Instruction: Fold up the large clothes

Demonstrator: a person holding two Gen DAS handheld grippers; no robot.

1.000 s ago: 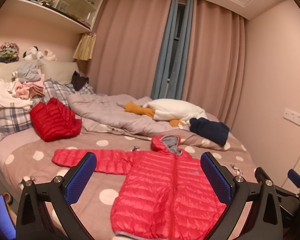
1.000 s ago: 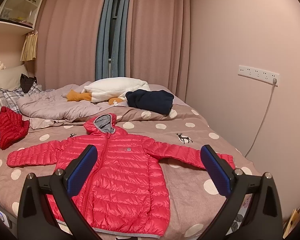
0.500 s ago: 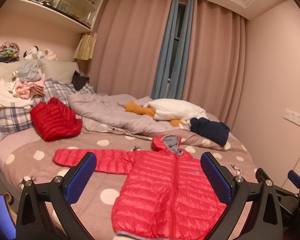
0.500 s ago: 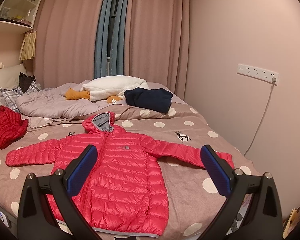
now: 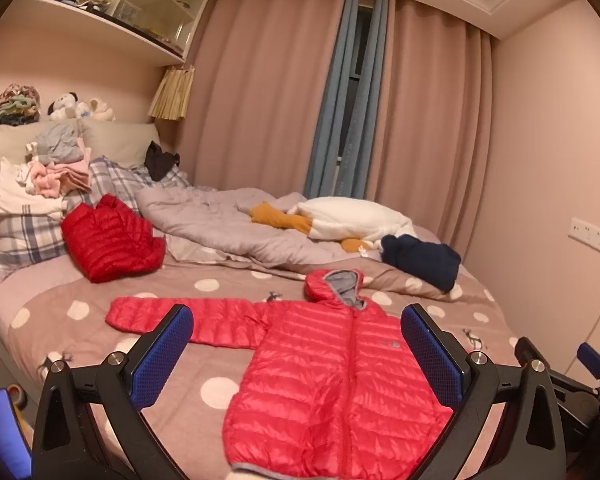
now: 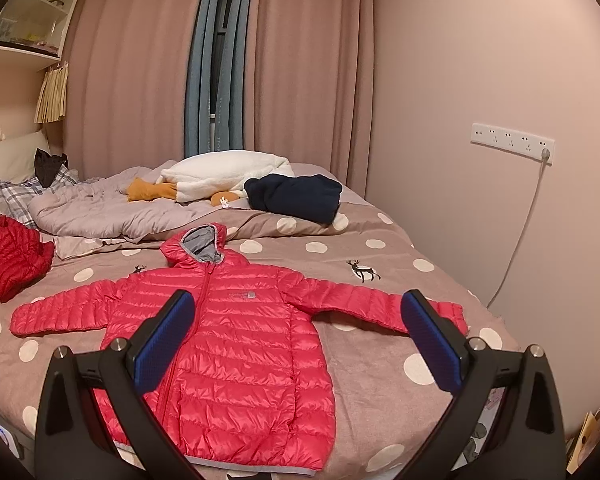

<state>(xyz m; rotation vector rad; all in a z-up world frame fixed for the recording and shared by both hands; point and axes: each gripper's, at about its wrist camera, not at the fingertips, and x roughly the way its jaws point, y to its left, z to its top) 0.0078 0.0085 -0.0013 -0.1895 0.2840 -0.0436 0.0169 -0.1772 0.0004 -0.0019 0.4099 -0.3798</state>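
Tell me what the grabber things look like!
Each gripper, left and right, is a black plastic fork with two fingers. The fingers carry flat blue pads with a bumpy dotted texture. Round silver bolts sit on the black arms behind the pads. No cables or sleeves show.

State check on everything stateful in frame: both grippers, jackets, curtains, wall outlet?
Left gripper: open, empty, above the bed.
Right gripper: open, empty.
Pink hooded puffer jacket: spread flat, zipped, sleeves out, unfolded.
Red puffer jacket: bundled beside the plaid pillow.
Navy garment: folded.
Grey duvet: rumpled.
Curtains: mostly drawn.
Outlet strip: one cable plugged in.
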